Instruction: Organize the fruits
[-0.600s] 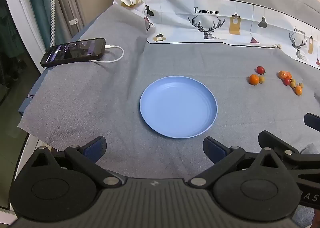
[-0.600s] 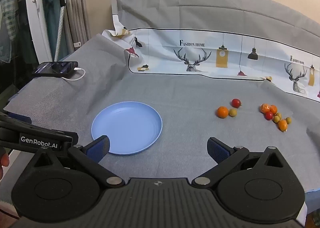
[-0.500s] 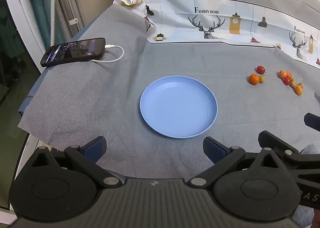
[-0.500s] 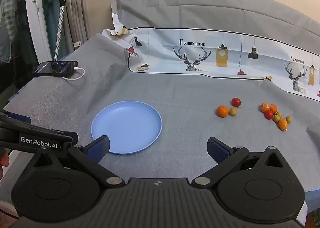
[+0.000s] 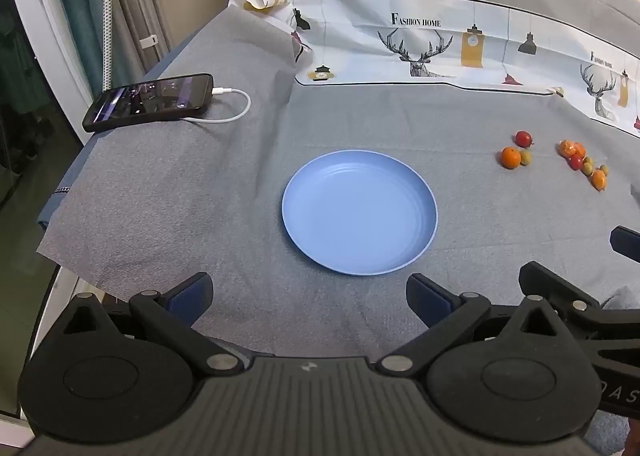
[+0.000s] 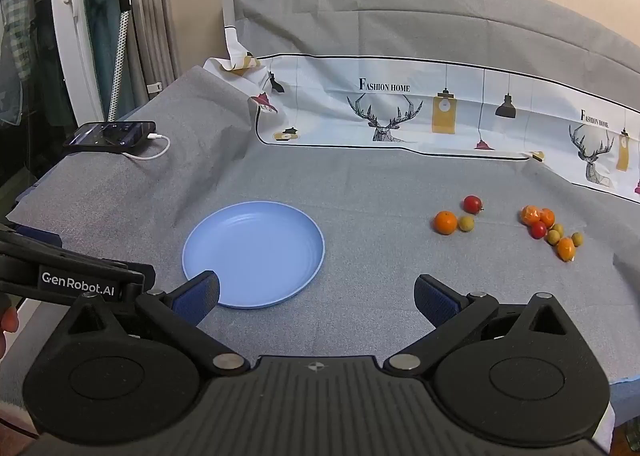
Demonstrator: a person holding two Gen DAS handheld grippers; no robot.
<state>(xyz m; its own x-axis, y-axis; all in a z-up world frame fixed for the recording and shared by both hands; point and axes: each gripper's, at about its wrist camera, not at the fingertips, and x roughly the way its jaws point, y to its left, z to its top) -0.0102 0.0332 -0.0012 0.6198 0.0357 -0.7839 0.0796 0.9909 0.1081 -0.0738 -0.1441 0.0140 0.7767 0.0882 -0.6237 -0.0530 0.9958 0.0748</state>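
An empty blue plate (image 5: 359,216) (image 6: 253,254) lies on the grey cloth. Small fruits sit to its right in two groups: an orange (image 6: 445,222), a yellow-green fruit (image 6: 466,223) and a red one (image 6: 473,204), then a far-right cluster of several orange, red and yellow-green fruits (image 6: 550,230) (image 5: 584,162). My left gripper (image 5: 308,298) stands open just short of the plate's near rim, nothing between its fingers. My right gripper (image 6: 316,296) is open too, its left finger over the plate's near edge, well short of the fruits.
A black phone (image 5: 150,101) on a white charging cable (image 5: 230,106) lies at the table's far left corner. A printed white cloth (image 6: 440,112) runs along the back. The table edge drops off at the left (image 5: 52,240). A person's fingertip (image 6: 7,322) shows at far left.
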